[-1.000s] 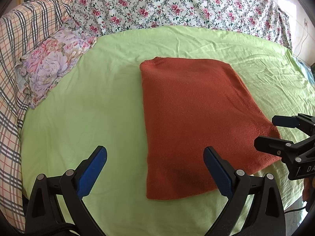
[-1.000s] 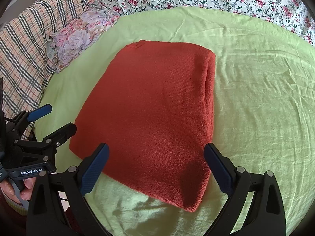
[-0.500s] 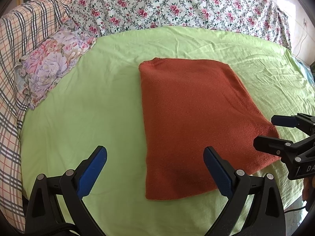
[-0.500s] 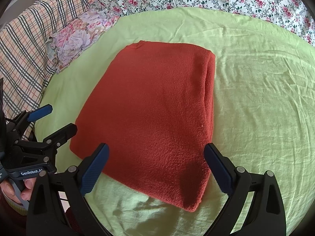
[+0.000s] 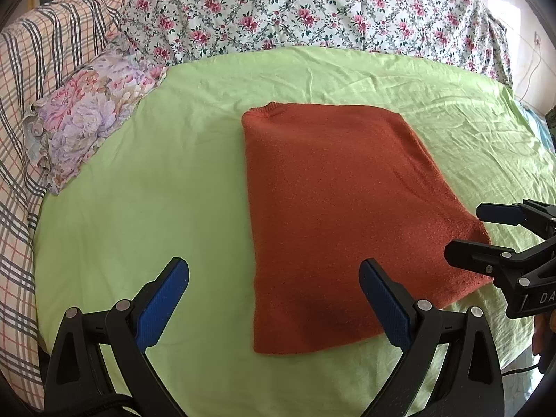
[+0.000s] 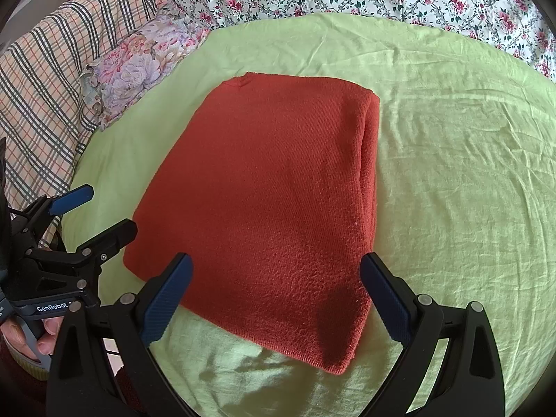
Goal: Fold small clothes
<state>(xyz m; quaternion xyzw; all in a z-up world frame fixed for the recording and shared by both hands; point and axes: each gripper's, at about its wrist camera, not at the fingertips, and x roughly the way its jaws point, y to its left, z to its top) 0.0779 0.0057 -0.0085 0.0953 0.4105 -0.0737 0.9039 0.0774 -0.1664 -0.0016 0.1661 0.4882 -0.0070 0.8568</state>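
Note:
A rust-red knit garment [image 5: 333, 208] lies folded into a flat rectangle on a light green sheet [image 5: 156, 191]; it also shows in the right wrist view [image 6: 278, 208], with its thick folded edge on the right. My left gripper [image 5: 274, 295] is open and empty, held above the garment's near left corner. My right gripper [image 6: 276, 295] is open and empty, above the garment's near edge. Each gripper shows in the other's view: the right one [image 5: 486, 232] by the garment's right corner, the left one [image 6: 100, 212] by its left corner.
A flowered quilt [image 5: 312, 10] lies along the far side of the bed. A small flowered pillow [image 5: 87, 111] and a plaid blanket [image 5: 27, 139] lie on the left. The green sheet stretches wide to the right of the garment [image 6: 469, 191].
Both grippers have barely moved. The garment lies as before.

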